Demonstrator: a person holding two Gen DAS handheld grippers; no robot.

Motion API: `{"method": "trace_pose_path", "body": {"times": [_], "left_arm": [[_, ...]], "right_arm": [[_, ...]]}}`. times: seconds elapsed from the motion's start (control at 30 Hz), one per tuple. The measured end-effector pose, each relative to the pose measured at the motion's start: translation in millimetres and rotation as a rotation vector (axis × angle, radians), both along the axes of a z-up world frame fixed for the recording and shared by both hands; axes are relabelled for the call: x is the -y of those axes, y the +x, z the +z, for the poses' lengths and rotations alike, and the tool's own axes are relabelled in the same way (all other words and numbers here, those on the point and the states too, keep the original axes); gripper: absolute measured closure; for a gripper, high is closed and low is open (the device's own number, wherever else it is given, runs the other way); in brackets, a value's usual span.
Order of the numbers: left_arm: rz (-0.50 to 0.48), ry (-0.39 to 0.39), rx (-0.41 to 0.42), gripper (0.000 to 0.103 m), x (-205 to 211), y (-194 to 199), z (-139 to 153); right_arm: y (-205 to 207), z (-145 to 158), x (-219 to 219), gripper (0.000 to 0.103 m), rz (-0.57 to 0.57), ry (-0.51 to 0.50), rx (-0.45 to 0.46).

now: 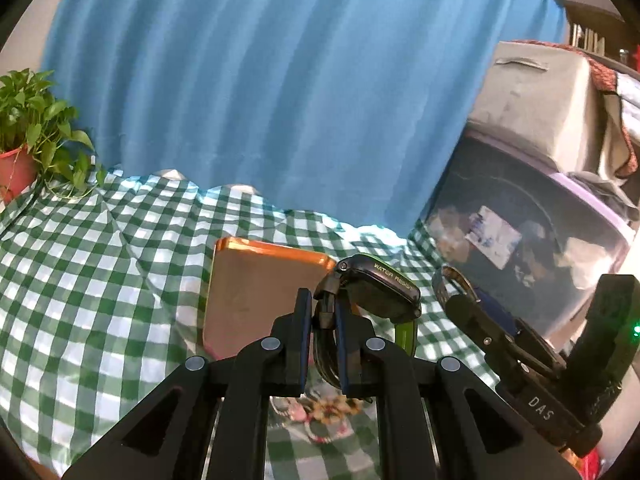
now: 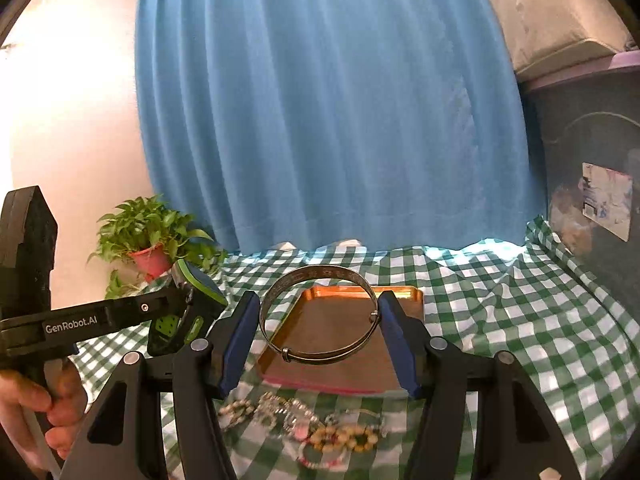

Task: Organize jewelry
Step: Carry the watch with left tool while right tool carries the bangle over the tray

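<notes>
A green-checked cloth (image 2: 500,320) covers the surface before a blue curtain (image 2: 320,100). A watch (image 1: 380,292) is pinched by its strap in the narrowed left gripper (image 1: 323,320). A metal bangle (image 2: 320,314) is spanned between the right gripper (image 2: 318,340) pads, above a copper tray (image 2: 340,360); beaded jewelry (image 2: 320,432) lies just before it.

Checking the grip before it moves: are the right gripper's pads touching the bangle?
Touching. The right wrist view shows the bangle spanning the right gripper, each side against a blue pad.
</notes>
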State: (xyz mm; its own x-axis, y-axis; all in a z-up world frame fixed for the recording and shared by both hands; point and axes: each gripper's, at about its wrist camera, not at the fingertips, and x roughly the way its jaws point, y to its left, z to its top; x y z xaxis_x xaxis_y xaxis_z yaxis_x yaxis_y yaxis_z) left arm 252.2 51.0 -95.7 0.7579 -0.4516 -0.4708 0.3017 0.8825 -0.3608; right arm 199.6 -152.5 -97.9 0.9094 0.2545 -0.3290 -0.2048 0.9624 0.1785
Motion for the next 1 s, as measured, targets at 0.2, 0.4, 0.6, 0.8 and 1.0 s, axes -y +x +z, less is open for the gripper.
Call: {"method": "trace_pose_path", "body": {"times": [0.2,0.4,0.6,0.8,1.0], "left_arm": [[0.032,0.024,-0.076,0.091,13.8,45.8,-34.8],[0.057,0.062,-0.111,0.091,19.0,78.3,-70.2],[0.075,0.085,-0.111,0.091,16.3,103.3,-99.3],[0.057,0.050,-0.161,0.091,12.8,126.9,-120.7],[0.064,0.053,-0.219,0.091,9.1,143.3,-138.7]], "right_arm": [[30.9,-14.7,-3.9,0.046,-0.021,-0.055,0.036],[56.1,-44.7,1.6,0.046,-0.001,-0.016,0.056],[96.7,-78.4,9.0,0.046,0.029,0.081,-0.102],[119.9,-98.5,13.7,0.046,0.014,0.075,-0.183],[145.1,-124.7,11.0,0.046,0.002,0.018,-0.293]]}}
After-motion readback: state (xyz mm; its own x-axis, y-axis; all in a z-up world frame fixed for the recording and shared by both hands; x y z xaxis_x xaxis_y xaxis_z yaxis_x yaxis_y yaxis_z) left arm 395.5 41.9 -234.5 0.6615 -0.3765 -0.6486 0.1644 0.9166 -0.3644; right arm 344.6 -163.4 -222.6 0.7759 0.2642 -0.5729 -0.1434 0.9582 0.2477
